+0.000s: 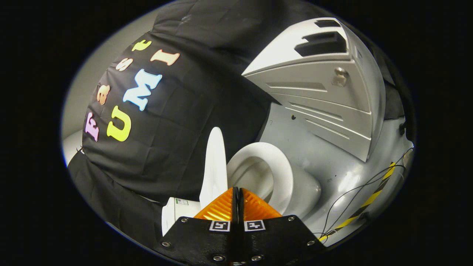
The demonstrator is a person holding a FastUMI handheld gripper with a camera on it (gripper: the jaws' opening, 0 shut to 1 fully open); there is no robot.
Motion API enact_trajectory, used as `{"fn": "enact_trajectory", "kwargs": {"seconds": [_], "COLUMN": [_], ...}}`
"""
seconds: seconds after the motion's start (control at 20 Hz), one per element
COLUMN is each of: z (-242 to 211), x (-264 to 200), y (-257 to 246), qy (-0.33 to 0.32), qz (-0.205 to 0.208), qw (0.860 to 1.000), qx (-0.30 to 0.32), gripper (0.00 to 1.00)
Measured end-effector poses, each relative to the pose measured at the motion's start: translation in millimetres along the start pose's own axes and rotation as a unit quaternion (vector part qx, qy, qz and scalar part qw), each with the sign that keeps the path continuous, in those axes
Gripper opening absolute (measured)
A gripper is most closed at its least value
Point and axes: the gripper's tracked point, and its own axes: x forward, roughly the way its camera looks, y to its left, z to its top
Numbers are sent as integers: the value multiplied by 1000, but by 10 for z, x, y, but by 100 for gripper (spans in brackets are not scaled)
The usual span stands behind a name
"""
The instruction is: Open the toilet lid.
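Gripper view showed the gripper (pixel 237 192) with its two fingers pressed together, tips meeting with nothing between them. Just beyond the tips, at about 12 o'clock from them, stood the toilet (pixel 295 188), seen rolled on its side because the camera was tilted. Its lid (pixel 214 166) was already raised, standing on edge at about 11 o'clock from the fingertips, apart from the seat (pixel 281 166). The seat lay down on the bowl, its ring open toward the camera at about 1 o'clock from the tips, with the bowl's hollow (pixel 255 177) showing through it. The fingertips sat near the gap between lid and seat; whether they touched either could not be told.

At about 9 o'clock from the tips, behind the lid, was the white cistern (pixel 177 212) with a small label on it. Black cloth (pixel 207 92) hung behind the lid, from 9 to 12 o'clock. A grey panelled cabinet (pixel 325 96) with dark slots and a small metal latch (pixel 339 77) stood at about 1 o'clock, well beyond the toilet. The grey floor (pixel 343 173) spread around the toilet's base. At about 3 o'clock a yellow-and-black striped tape (pixel 369 199) ran across the floor, with thin dark wires (pixel 347 195) trailing beside it.
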Motion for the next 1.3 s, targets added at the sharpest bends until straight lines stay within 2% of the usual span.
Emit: {"fn": "enact_trajectory", "kwargs": {"seconds": [0.3, 1.3], "z": [34, -50], "x": [-149, -334], "y": [453, 1042], "qy": [-12, -26], "qz": [28, 52], "qw": [999, 992], "qx": [-34, -114], "gripper": [0, 0]}}
